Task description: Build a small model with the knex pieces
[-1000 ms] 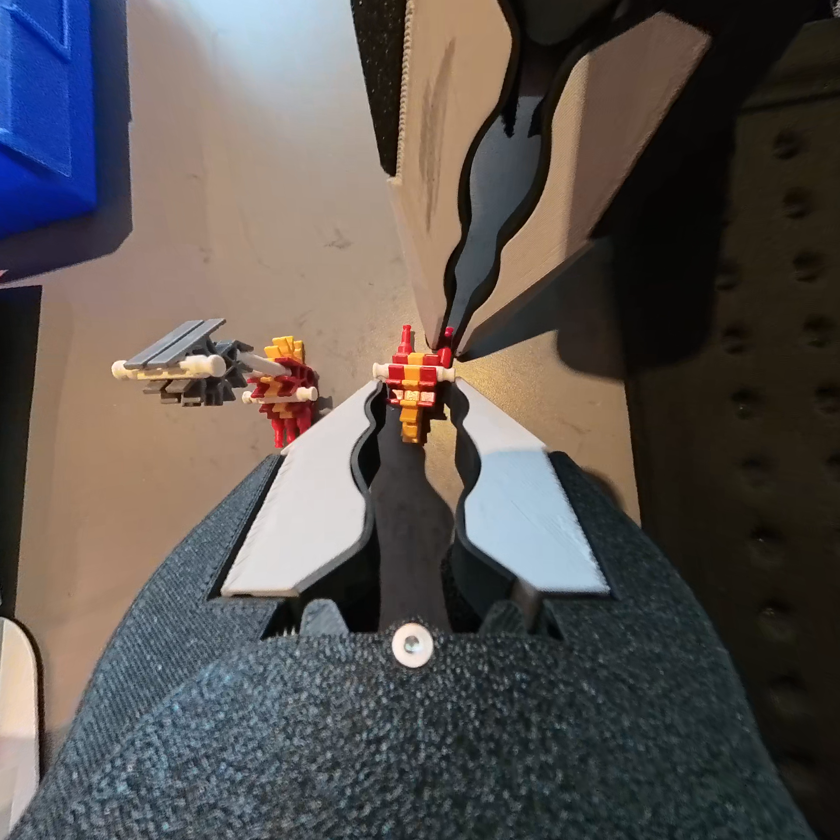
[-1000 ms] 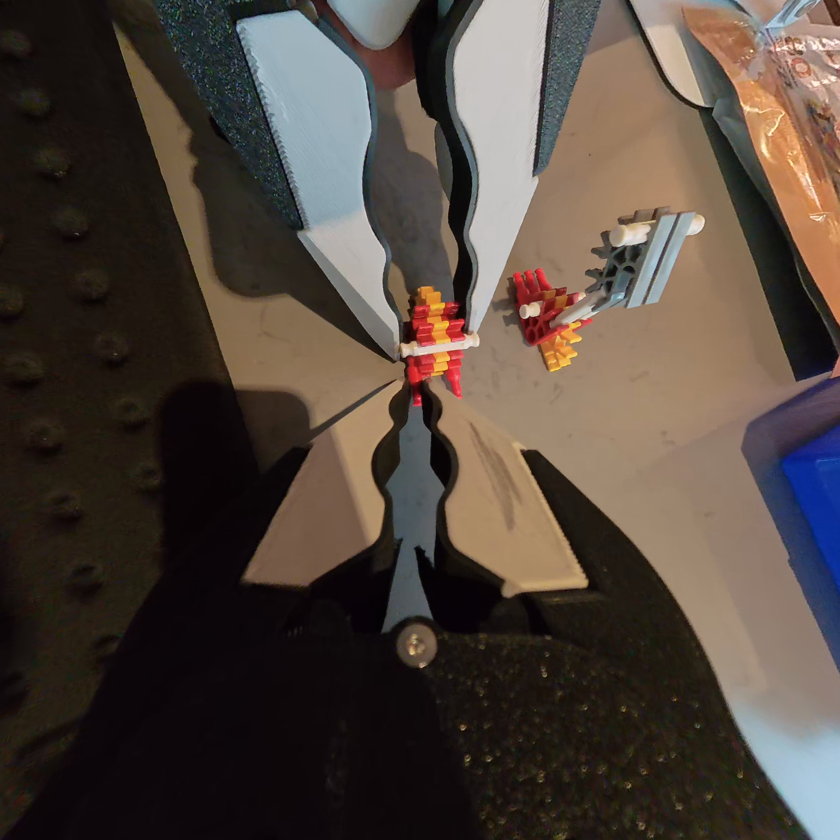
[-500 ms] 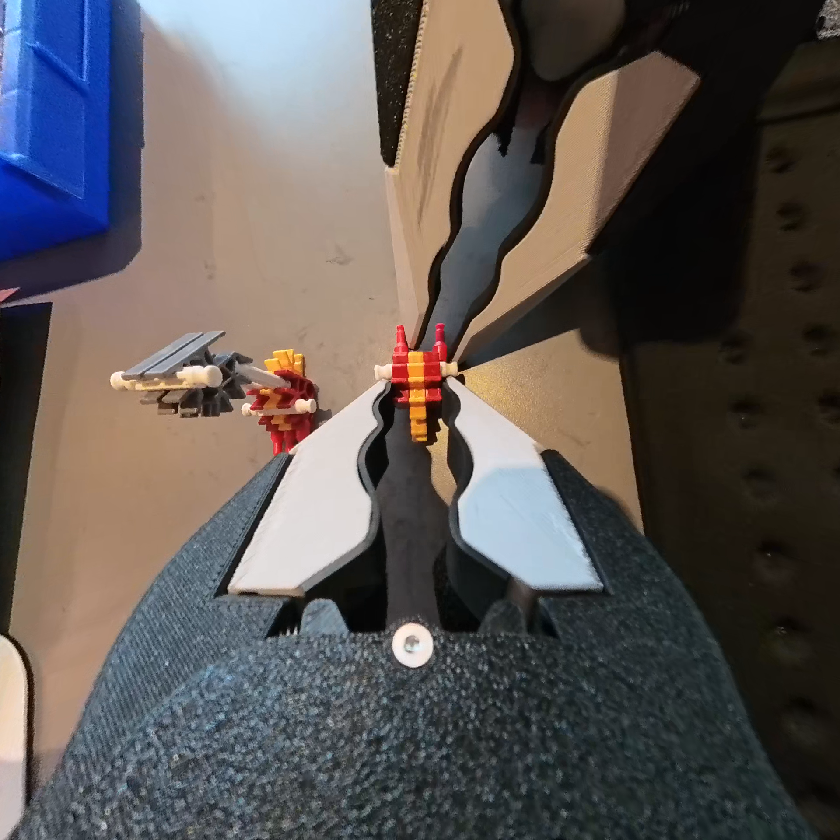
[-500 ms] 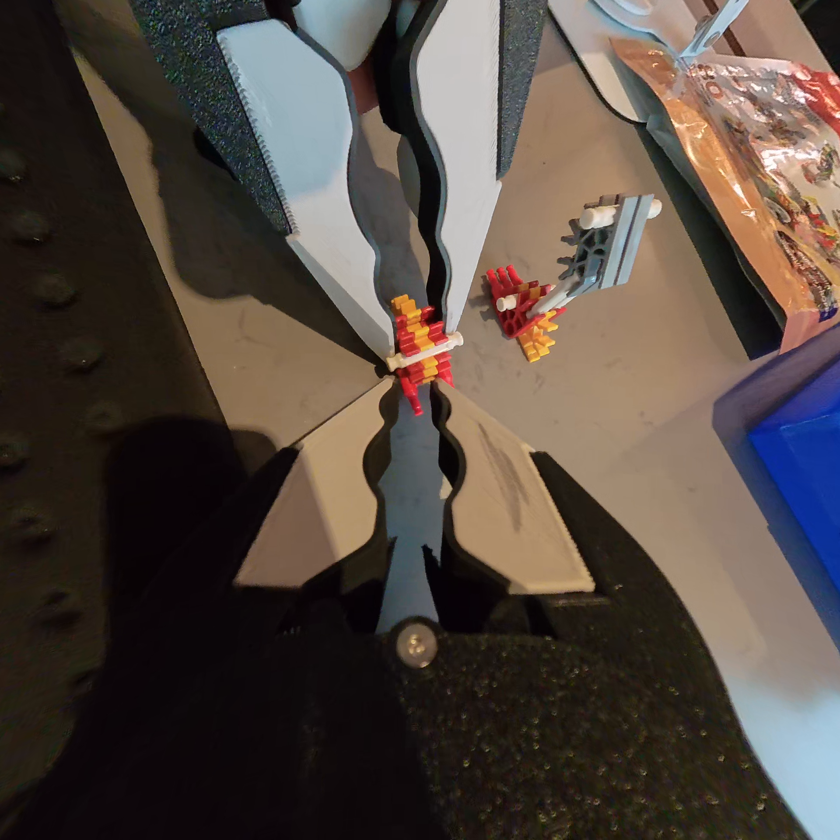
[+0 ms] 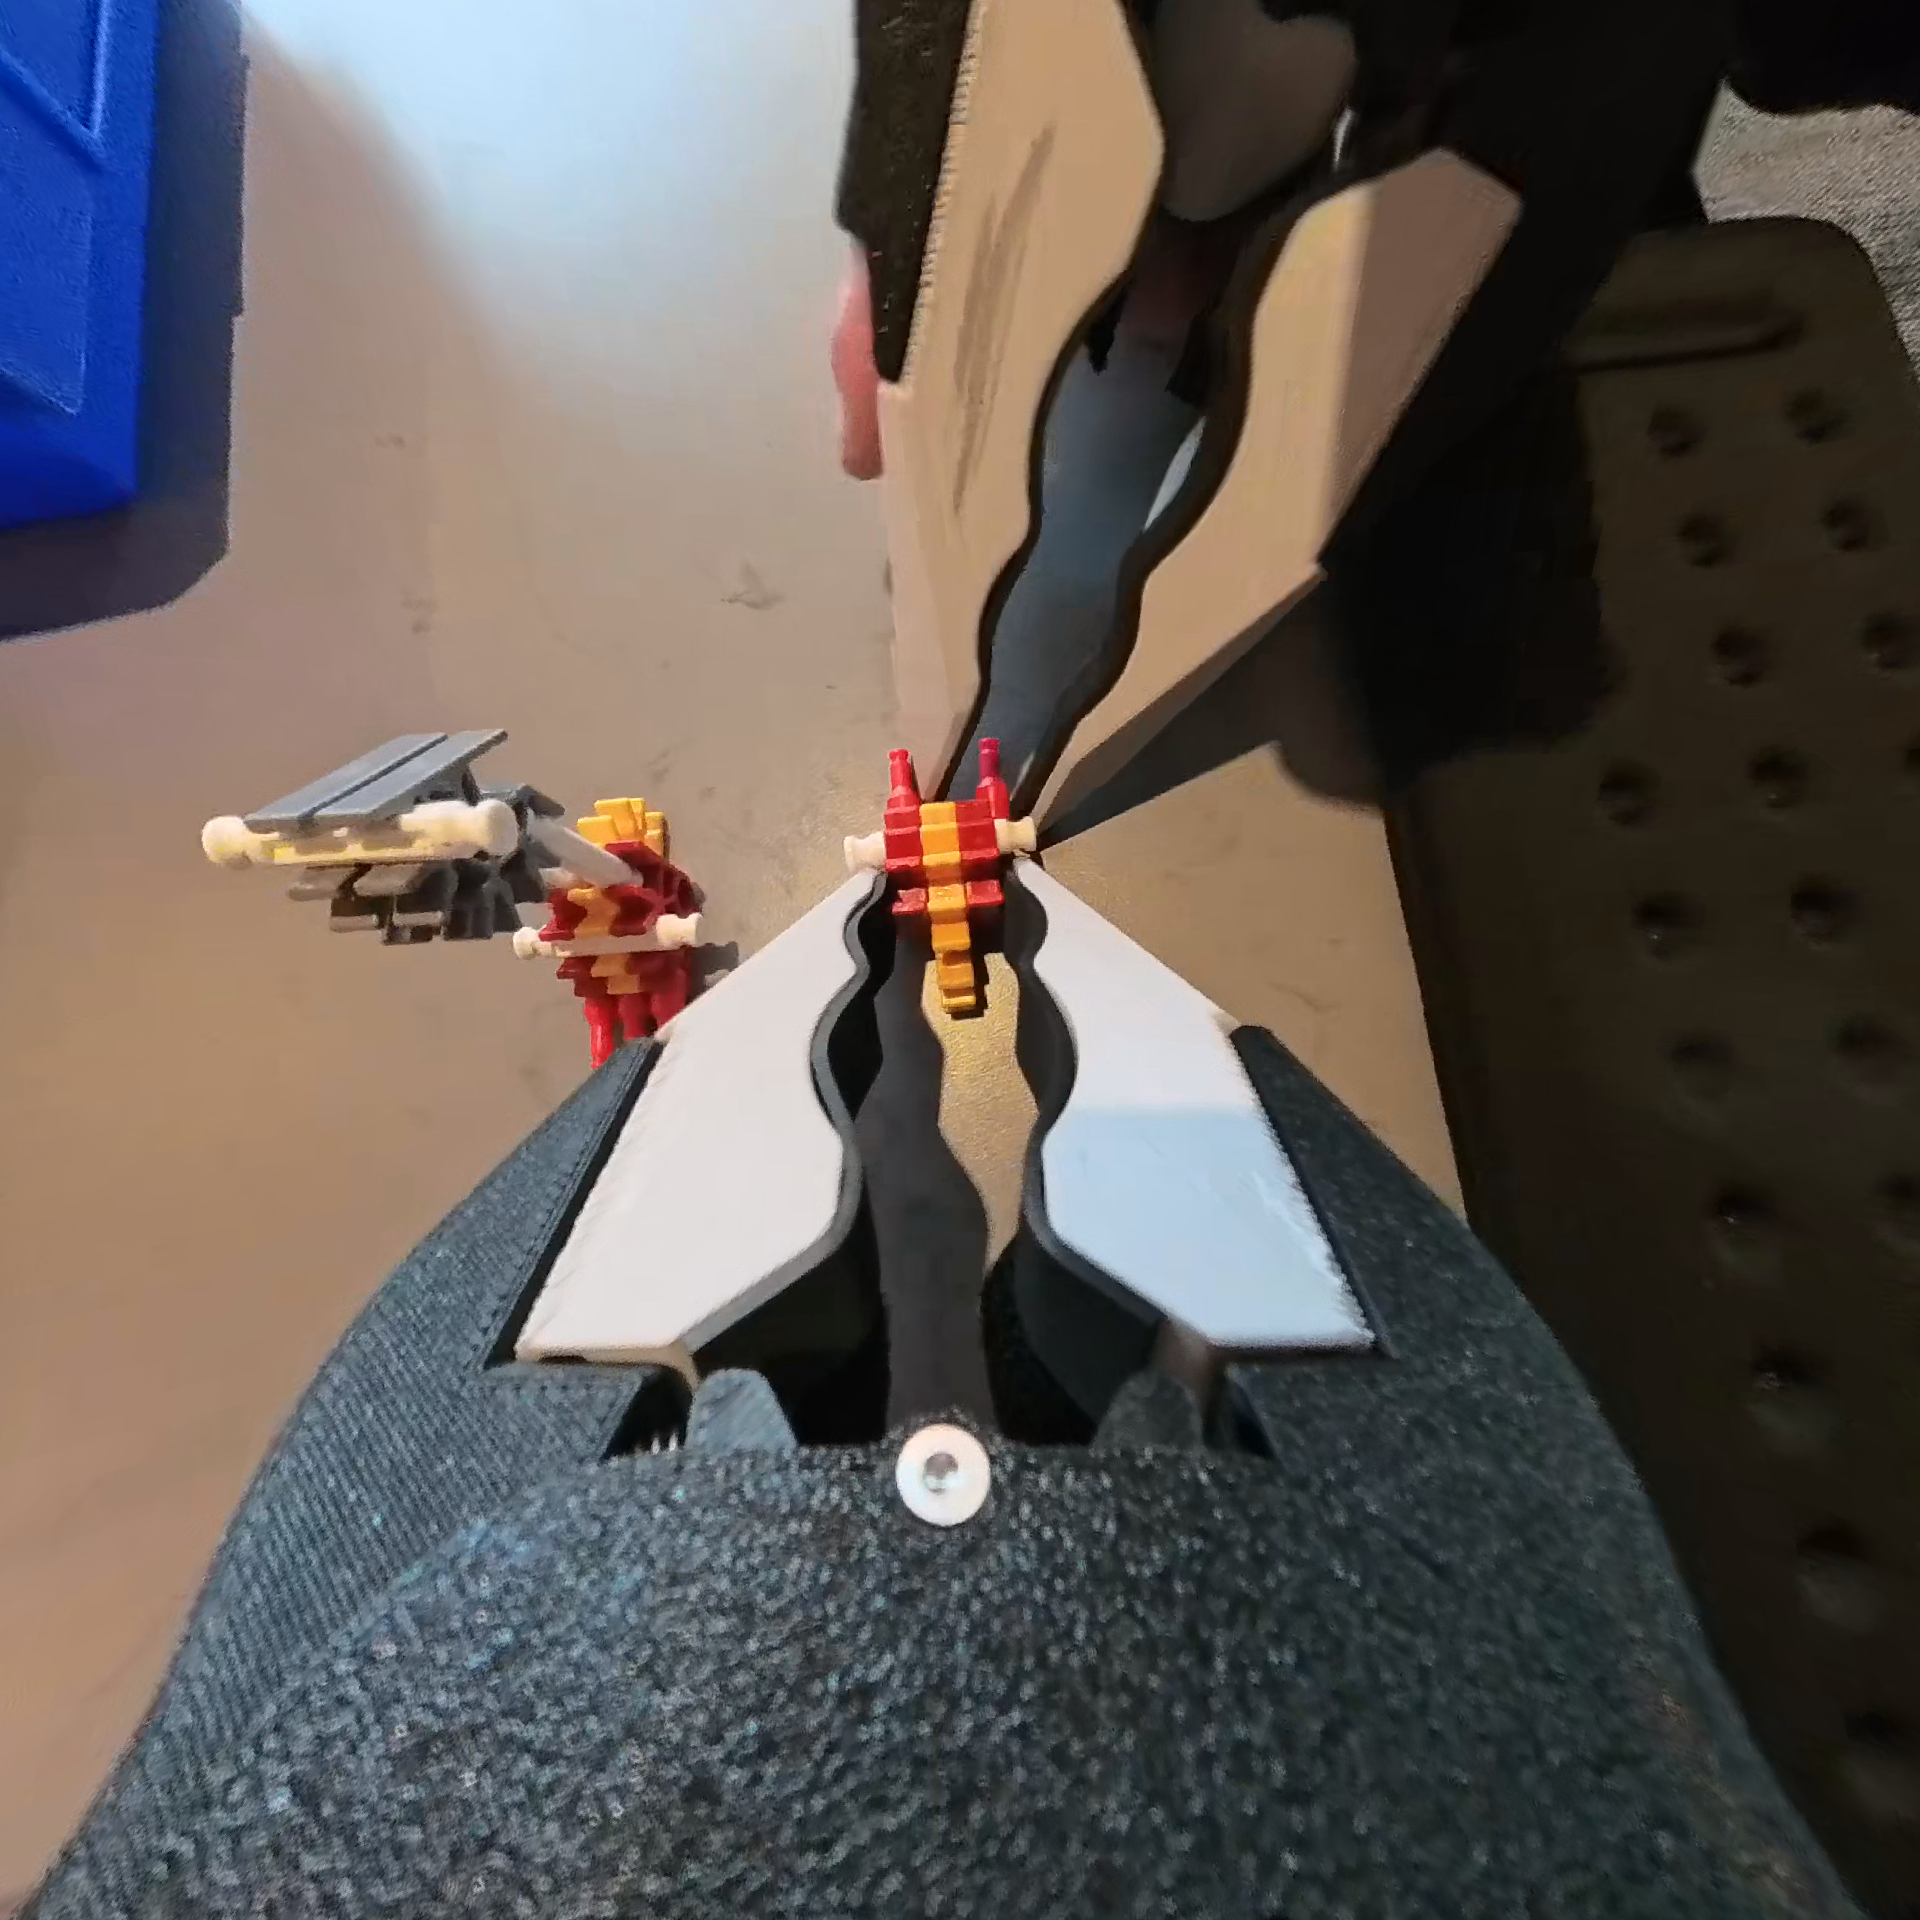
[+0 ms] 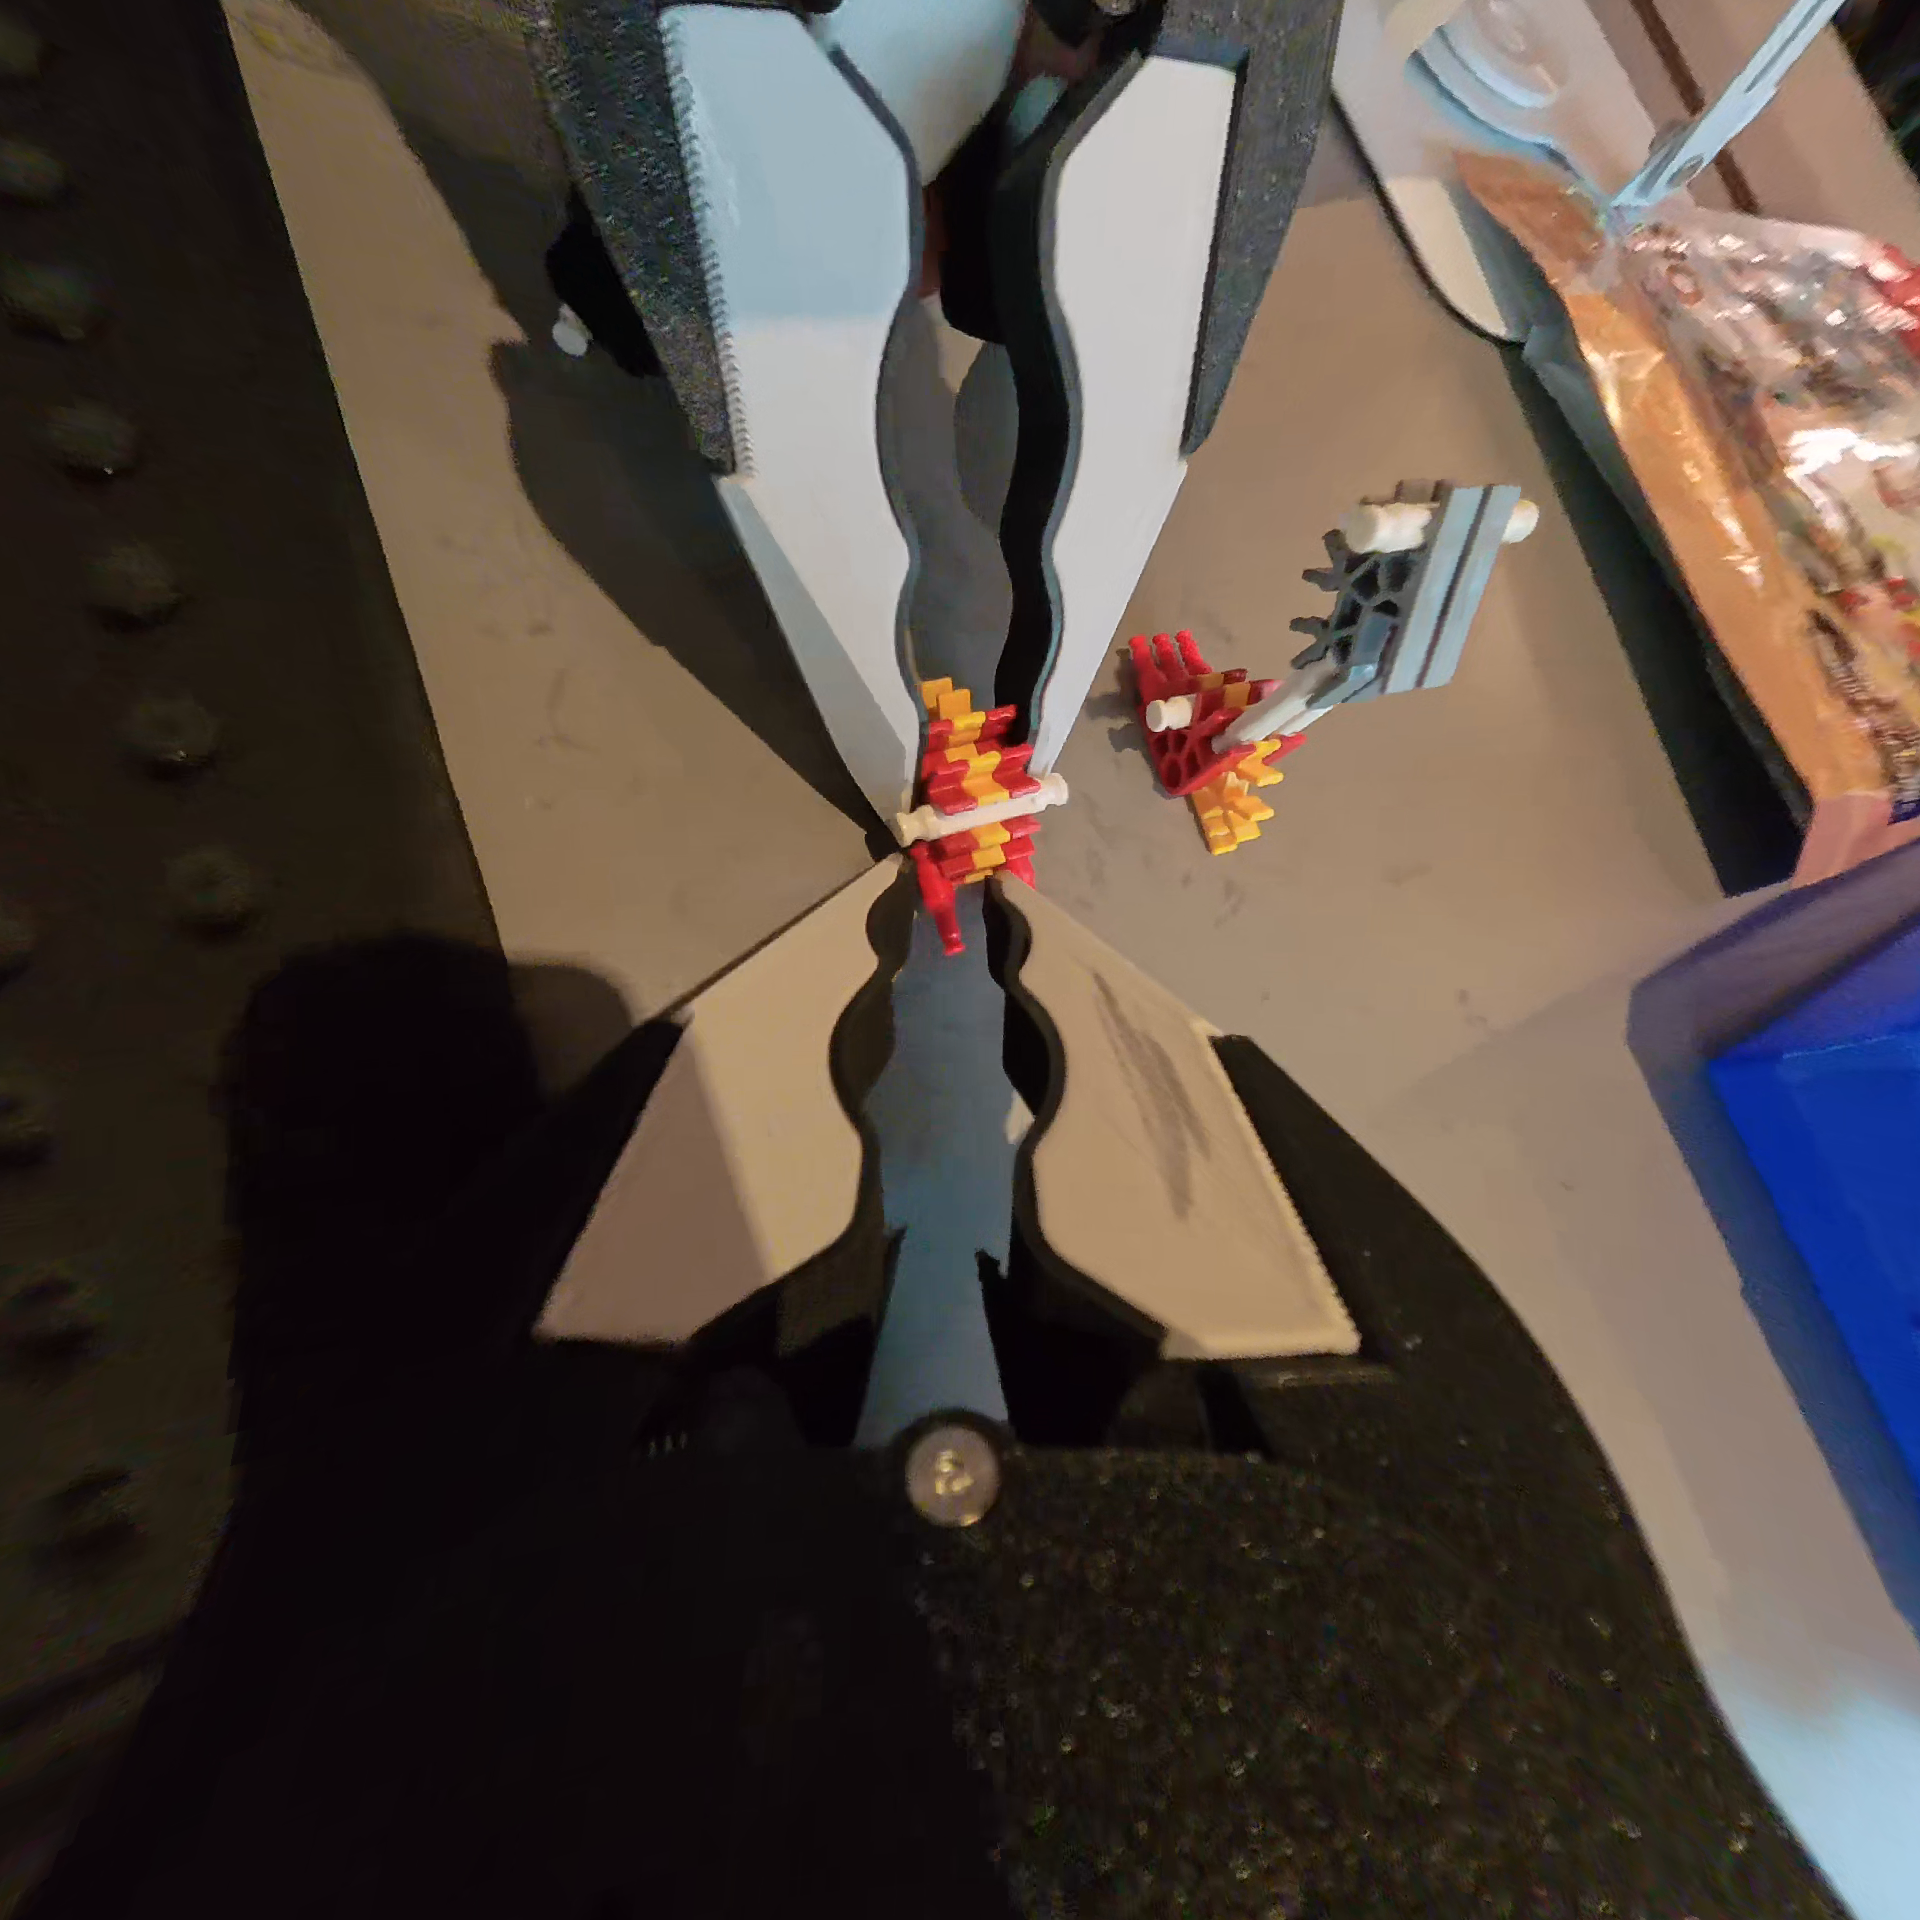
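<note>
Your left claw (image 5: 940, 883) pinches the red-and-yellow piece (image 5: 943, 883); your right claw (image 6: 951, 894), nearly closed, meets its opposite end above the surface (image 5: 436, 540).

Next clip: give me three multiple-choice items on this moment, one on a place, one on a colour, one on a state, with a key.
1. Where is the blue bin in the left wrist view?
A. upper left
B. lower right
C. centre

2. What colour is the rod through the held piece?
A. blue
B. white
C. black

3. How is the left gripper?
A. wide open
B. out of view
C. shut on the piece

Key: 1 A, the blue bin fills that corner. 2 B, a white rod crosses the red and yellow piece. 3 C, the left gripper has its fingers against the piece's sides; the right gripper pinches the far end.
</note>
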`<state>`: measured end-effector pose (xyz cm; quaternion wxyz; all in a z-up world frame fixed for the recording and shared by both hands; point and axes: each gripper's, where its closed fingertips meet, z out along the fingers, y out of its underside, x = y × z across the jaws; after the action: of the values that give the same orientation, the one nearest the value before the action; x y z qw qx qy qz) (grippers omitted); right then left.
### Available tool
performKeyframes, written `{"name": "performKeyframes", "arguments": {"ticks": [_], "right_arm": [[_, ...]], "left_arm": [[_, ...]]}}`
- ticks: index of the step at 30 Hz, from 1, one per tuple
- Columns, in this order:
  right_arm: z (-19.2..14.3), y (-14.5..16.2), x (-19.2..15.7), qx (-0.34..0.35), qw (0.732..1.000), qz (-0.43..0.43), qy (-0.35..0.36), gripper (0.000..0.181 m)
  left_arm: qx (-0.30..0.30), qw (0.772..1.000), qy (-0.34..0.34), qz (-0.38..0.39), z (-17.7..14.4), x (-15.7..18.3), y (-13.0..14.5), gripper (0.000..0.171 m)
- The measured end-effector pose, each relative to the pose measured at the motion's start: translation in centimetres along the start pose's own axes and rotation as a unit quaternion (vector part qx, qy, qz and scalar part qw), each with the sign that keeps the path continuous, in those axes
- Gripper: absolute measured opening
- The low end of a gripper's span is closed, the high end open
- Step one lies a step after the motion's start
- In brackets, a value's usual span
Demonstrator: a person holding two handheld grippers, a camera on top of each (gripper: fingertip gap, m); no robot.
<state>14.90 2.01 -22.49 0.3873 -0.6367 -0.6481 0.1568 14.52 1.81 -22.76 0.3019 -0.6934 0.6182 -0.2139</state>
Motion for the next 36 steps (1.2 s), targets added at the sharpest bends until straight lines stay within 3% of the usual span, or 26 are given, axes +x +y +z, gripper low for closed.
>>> {"name": "performKeyframes", "arguments": {"ticks": [3, 6, 8, 17, 32, 36], "right_arm": [[-0.1, -0.07, 0.09, -0.002, 1.0, -0.006, 0.028, 0.014], [-0.39, -0.06, 0.94, 0.001, 0.998, -0.004, 0.07, 0.033], [-0.4, -0.08, 0.99, 0.001, 0.997, -0.007, 0.074, 0.034], [0.15, 0.06, 0.36, 0.002, 0.998, 0.047, -0.044, 0.023], [0.33, -0.04, 0.35, 0.008, 0.995, 0.038, -0.094, 0.019], [0.32, 0.04, 0.34, 0.004, 0.997, 0.022, -0.076, 0.018]], "left_arm": [[0.002, 1.0, 0.004, -0.007, 0.04, 0.03, -0.03, 0.02], [0.005, 1.0, 0.012, -0.016, 0.08, 0.13, -0.07, 0.02], [0.006, 1.0, 0.014, -0.015, 0.08, 0.14, -0.07, 0.02], [0.011, 0.999, 0.031, 0.004, 0.19, 0.06, -0.23, 0.019], [0.012, 0.997, 0.07, -0.011, 0.18, 0.06, -0.31, 0.019], [0.003, 0.997, 0.08, -0.017, 0.18, 0.07, -0.27, 0.019]]}}
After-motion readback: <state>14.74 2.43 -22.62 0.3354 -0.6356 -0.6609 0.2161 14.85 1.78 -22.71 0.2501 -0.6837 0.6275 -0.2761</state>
